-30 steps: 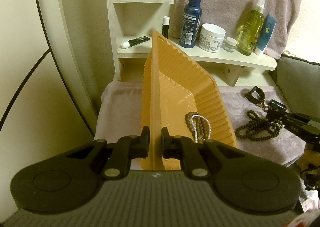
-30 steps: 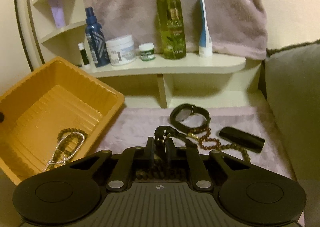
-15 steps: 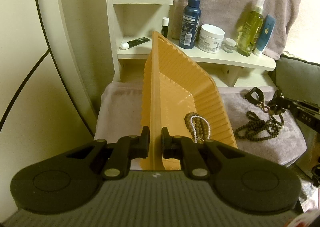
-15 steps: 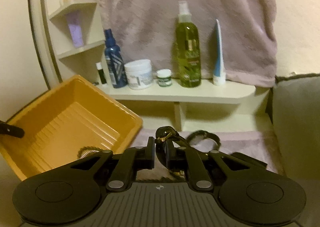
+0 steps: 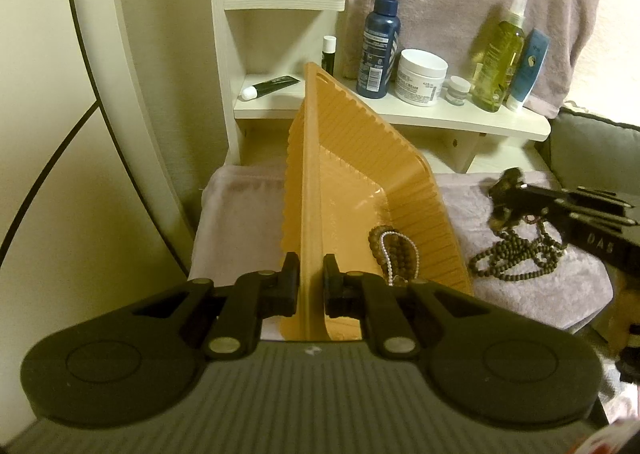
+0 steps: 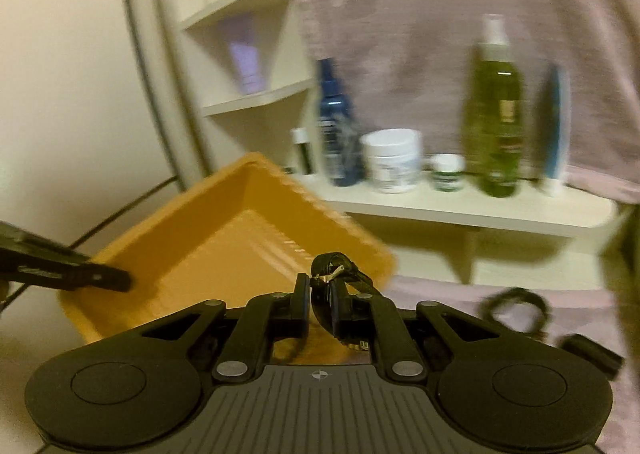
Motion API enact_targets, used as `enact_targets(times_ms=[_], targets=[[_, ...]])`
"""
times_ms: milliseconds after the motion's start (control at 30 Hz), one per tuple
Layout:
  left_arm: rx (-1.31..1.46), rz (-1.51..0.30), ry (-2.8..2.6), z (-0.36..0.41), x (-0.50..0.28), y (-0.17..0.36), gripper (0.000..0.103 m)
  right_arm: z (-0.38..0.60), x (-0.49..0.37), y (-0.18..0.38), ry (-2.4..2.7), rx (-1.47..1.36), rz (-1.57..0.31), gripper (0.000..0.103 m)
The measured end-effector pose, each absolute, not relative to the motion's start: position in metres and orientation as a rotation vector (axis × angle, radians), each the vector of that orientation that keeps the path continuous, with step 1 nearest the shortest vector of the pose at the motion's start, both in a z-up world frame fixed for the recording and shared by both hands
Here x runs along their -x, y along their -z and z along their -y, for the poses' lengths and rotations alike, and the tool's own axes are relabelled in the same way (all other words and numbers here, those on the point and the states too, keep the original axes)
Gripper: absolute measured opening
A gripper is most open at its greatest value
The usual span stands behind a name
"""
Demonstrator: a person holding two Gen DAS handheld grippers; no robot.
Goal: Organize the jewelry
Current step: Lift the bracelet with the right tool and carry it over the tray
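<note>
Since the earlier frame, right gripper has risen toward the ribbed orange plastic tray at 10 o'clock — clamped on a dark beaded necklace; left gripper pinches the rim, tilting it for loading.

Left gripper clamped shut on tray rim, pitched steeply downward. Right gripper closed on dark beaded strand, angled slightly downward, strand dangling below fingertips.
</note>
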State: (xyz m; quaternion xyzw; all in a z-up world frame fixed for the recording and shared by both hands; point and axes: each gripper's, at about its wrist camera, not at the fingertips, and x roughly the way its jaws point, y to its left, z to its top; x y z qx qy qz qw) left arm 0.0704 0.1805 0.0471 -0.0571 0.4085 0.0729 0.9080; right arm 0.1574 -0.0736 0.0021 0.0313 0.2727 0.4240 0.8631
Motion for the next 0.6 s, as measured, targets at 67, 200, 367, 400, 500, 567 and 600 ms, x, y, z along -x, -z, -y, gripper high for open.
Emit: enact_targets(times_ms=[67,200,367,400,500,567,600], targets=[[0.119,-0.842,-0.150,-0.181,-0.070,-0.047,0.010,0.060,-0.153,-0.002,-0.951,-0.056,-0.579,0.010],[0.119,-0.843,-0.150,-0.180,-0.071,-0.047,0.010,0.034,-0.144,0.003,-1.044,-0.006,-0.594,0.010],[0.119,-0.842,-0.146,-0.181,-0.071,-0.047,0.010,0.013,-0.136,0.015,-1.117,0.021,-0.645,0.010],[0.121,-0.842,-0.146,-0.181,-0.071,-0.047,0.010,0.009,-0.135,0.017,-1.124,0.034,-0.654,0.010],[0.124,-0.841,-0.146,-0.182,-0.071,-0.047,0.010,0.002,-0.132,0.026,-1.145,0.047,-0.695,0.010],[0.124,-0.841,-0.145,-0.182,-0.071,-0.046,0.010,0.000,-0.132,0.032,-1.149,0.050,-0.723,0.010],[0.124,-0.842,-0.145,-0.182,-0.071,-0.046,0.010,0.000,-0.133,0.034,-1.152,0.049,-0.734,0.010]])
